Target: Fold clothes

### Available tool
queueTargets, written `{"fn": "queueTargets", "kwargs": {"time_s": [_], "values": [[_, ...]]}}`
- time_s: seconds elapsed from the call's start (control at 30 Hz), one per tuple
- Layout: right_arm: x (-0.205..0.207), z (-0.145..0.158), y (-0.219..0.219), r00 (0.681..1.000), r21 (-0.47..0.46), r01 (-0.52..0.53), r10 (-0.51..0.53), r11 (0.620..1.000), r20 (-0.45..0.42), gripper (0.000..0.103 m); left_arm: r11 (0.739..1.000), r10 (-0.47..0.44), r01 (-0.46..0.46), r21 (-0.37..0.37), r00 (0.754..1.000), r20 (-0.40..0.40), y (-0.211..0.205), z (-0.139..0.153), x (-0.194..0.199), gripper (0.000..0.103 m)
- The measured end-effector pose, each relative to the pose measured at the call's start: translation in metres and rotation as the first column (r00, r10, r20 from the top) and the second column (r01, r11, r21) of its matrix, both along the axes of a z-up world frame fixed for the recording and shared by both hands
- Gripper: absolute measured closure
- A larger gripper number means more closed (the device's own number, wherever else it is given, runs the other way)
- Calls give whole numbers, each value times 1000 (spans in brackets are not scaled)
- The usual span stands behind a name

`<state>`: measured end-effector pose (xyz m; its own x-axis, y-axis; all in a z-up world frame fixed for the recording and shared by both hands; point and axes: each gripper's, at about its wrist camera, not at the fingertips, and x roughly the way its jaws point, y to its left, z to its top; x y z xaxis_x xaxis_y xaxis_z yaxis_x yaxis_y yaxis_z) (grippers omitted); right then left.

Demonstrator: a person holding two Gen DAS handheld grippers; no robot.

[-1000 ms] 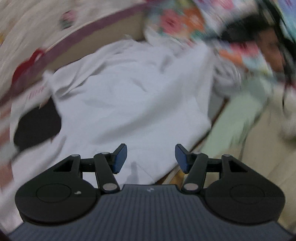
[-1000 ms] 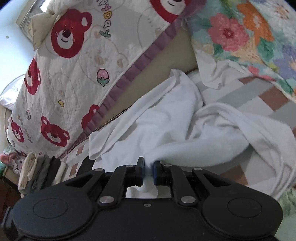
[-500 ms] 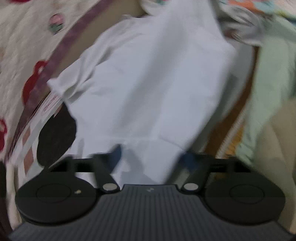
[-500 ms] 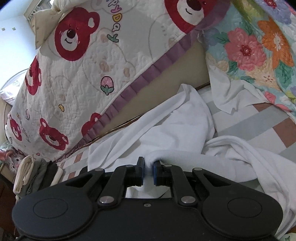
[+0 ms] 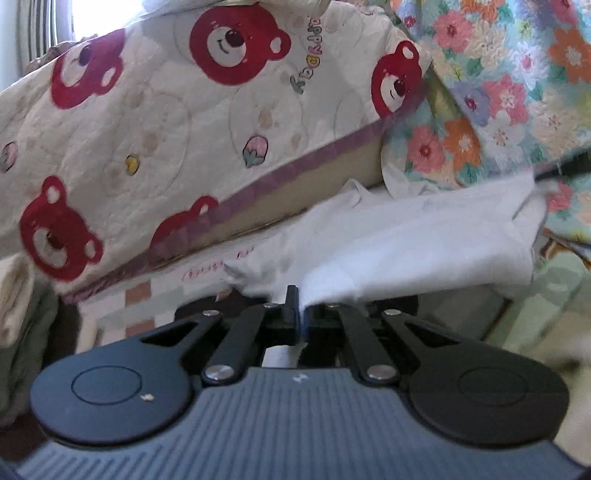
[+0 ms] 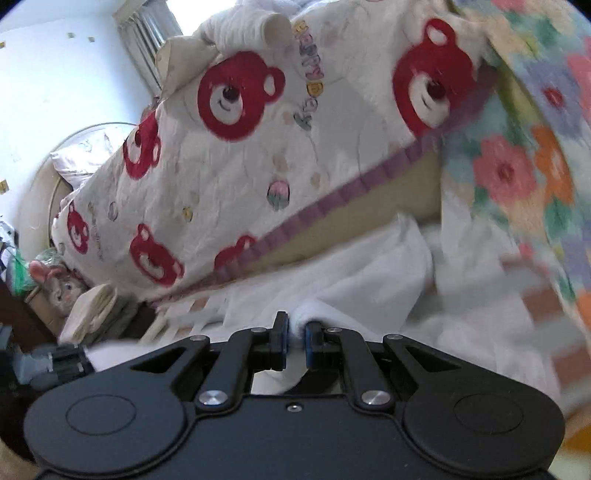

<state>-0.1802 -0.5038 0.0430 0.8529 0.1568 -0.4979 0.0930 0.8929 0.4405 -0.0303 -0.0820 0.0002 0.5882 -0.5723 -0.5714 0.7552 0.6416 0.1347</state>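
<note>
Nearest in the left wrist view, the left gripper (image 5: 300,314) has its jaws drawn tight together on an edge of the white garment (image 5: 417,247); the cloth bunches right at the blue pads and fans away to the right, raised off the bed as a blurred sheet. In the right wrist view, the right gripper (image 6: 295,341) is likewise clenched on a thick fold of the same white garment (image 6: 373,280), a rolled ridge of fabric pinched between its fingertips while the rest spreads loosely forward and to the right over the bed.

Just beyond the garment lies the checked bed sheet (image 5: 136,295), with pale and orange squares showing to the left of the left gripper. A small stack of folded cloths (image 6: 92,310) sits at the left edge of the bed in the right wrist view, with a plush toy (image 6: 55,284) just behind it.

Farther back, a cream quilt printed with red bears (image 5: 207,122) and edged in purple drapes down at a slant, its lower border hanging just above the garment. To its right, a floral quilt (image 5: 498,92) in pink, orange and green overlaps the far corner of the garment. Farthest, a curtained window (image 6: 147,33) and a white wall (image 6: 55,81) show at upper left.
</note>
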Motion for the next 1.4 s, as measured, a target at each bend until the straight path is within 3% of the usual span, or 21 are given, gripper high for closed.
{"fn": "queueTargets", "kwargs": {"time_s": [0.07, 0.2, 0.3, 0.37, 0.47, 0.57, 0.67, 0.73, 0.87, 1.23, 1.4], "values": [[-17, -35, 12, 993, 18, 6, -4, 1000, -114, 92, 1000, 12, -11, 22, 1000, -23, 7, -9, -5, 101], [-32, -89, 16, 973, 127, 84, -54, 988, -226, 92, 997, 37, -33, 66, 997, -68, 20, -27, -16, 101], [-28, -64, 16, 988, 104, 58, -42, 993, -149, 92, 995, 58, -49, 90, 994, -91, 29, -37, -23, 101], [-26, -35, 22, 996, 41, 12, -8, 999, -94, 92, 996, 63, -60, 66, 997, -40, 31, -17, -25, 101], [-31, -14, 27, 997, 7, -10, 10, 1000, -74, 92, 996, 52, -48, 71, 997, -61, 36, -10, -38, 101], [-39, -29, 29, 990, -8, -12, 11, 1000, -143, 92, 990, 36, -17, 139, 990, -135, 37, -35, -47, 101], [-37, -69, 30, 959, 43, 10, 2, 999, -283, 92, 974, 44, 6, 224, 976, -216, 33, -78, -48, 101], [-36, -84, 29, 947, 80, 30, -2, 996, -322, 92, 972, 72, -9, 235, 964, -257, 35, -92, -46, 101], [-37, -83, 32, 934, 54, -22, 39, 998, -354, 92, 978, 61, -5, 208, 963, -264, 38, -88, -48, 101], [-37, -96, 42, 890, 6, -72, 67, 997, -450, 92, 975, 66, -5, 223, 961, -268, 42, -94, -48, 99], [-34, -100, 44, 858, -28, -116, 86, 993, -507, 92, 976, 75, -12, 218, 957, -281, 42, -95, -45, 99]]}}
